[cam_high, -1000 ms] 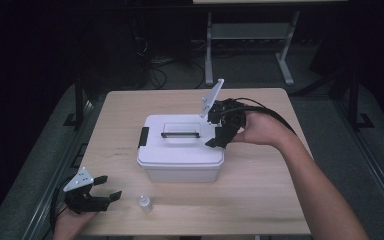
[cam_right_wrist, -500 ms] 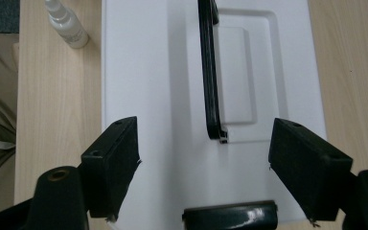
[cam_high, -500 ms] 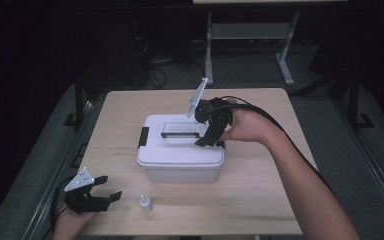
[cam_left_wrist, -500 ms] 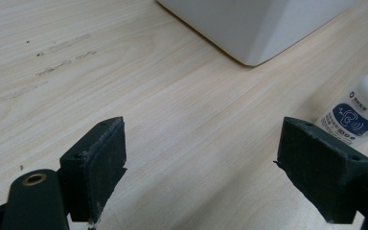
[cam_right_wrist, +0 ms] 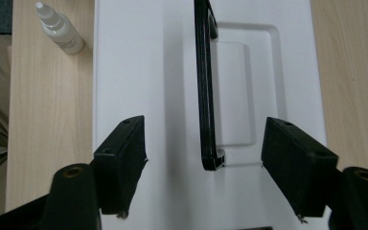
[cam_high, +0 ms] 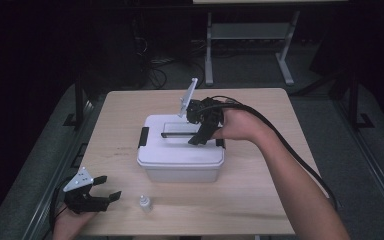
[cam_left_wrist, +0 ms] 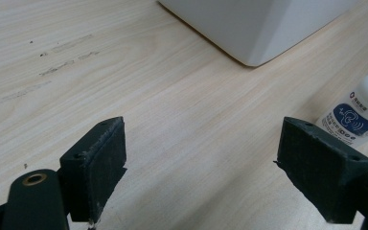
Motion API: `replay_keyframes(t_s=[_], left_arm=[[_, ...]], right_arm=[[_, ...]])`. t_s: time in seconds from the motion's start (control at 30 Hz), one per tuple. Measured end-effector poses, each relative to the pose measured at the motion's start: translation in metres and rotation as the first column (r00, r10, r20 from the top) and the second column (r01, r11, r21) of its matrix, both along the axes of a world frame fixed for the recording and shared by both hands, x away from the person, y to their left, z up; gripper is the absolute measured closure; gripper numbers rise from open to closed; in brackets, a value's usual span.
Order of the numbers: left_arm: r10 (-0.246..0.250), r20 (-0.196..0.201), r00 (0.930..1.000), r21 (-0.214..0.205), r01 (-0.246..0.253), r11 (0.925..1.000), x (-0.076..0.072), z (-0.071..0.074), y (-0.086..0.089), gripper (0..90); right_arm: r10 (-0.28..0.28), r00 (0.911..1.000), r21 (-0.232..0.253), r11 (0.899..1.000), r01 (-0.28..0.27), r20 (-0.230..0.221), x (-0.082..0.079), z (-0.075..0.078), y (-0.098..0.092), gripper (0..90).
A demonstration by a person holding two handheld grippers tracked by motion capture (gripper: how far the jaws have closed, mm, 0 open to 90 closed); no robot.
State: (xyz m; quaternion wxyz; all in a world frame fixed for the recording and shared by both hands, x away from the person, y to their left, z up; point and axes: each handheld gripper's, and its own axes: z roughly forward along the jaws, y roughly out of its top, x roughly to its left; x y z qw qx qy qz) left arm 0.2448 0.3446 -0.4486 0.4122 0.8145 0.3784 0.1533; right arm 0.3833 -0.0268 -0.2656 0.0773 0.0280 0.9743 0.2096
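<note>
High view: light falls from above onto the pale wooden tabletop (cam_high: 130, 115); surroundings sink into near-black. Soft shadow lies under the white plastic lidded box (cam_high: 180, 155). Both gripper views are bright and even; the near black jaws are slightly soft, the wood grain sharp.

Setting: lab or test room, dark. Pale wood table (cam_high: 260, 200) on grey carpet, loose cables (cam_high: 162, 70) on the floor at 11 o'clock. Grey metal stand (cam_high: 250, 35) at 12 o'clock.
</note>
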Motion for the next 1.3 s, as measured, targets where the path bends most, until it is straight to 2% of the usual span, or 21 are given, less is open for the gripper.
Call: replay_keyframes(t_s=[0.03,0.07,0.27,0.3,0.37,0.53,0.57,0.7,1.0,1.3], left_arm=[[0.000,-0.001,1.0000,0.001,0.000,1.0000,0.000,0.000,0.000,17.0],[0.000,-0.001,1.0000,0.001,0.000,1.0000,0.000,0.000,0.000,17.0],[0.001,0.001,1.0000,0.001,-0.001,1.0000,0.000,0.000,0.000,17.0],[0.001,0.001,1.0000,0.001,-0.001,1.0000,0.000,0.000,0.000,17.0],[0.001,0.000,1.0000,0.000,-0.001,1.0000,0.000,-0.001,-0.001,17.0],[0.003,0.001,1.0000,0.000,-0.003,1.0000,0.000,-0.001,0.000,17.0],[0.005,0.001,1.0000,0.000,-0.005,1.0000,0.000,-0.001,0.000,17.0],[0.006,-0.001,1.0000,-0.003,-0.006,1.0000,0.000,-0.001,0.001,17.0],[0.004,-0.002,1.0000,0.001,-0.004,1.0000,0.001,-0.002,0.001,17.0],[0.003,-0.005,1.0000,0.002,-0.003,1.0000,0.001,-0.002,0.001,17.0]], right_arm=[[0.004,0.9999,0.002,1.000,-0.004,0.011,0.001,-0.001,0.002,36.7],[0.004,0.9999,0.002,1.000,-0.004,0.011,0.001,-0.001,0.002,36.7],[0.001,1.0000,0.018,1.000,-0.001,0.000,0.004,-0.005,0.005,45.8],[0.001,1.0000,0.019,1.000,-0.001,-0.001,0.005,-0.007,0.008,49.6],[0.001,1.0000,0.019,1.000,-0.001,-0.005,0.006,-0.008,0.009,50.9],[0.007,0.9999,0.018,1.000,-0.007,-0.016,0.009,-0.016,0.016,64.5],[0.007,0.9998,0.020,1.000,-0.006,-0.019,0.011,-0.018,0.017,70.3],[0.003,0.9996,0.041,0.999,-0.002,-0.030,0.015,-0.019,0.018,78.3],[-0.005,0.9983,0.057,0.998,0.008,-0.058,0.026,-0.021,0.016,81.8],[0.016,0.9968,0.075,0.997,-0.010,-0.079,0.031,-0.022,0.015,83.1]])
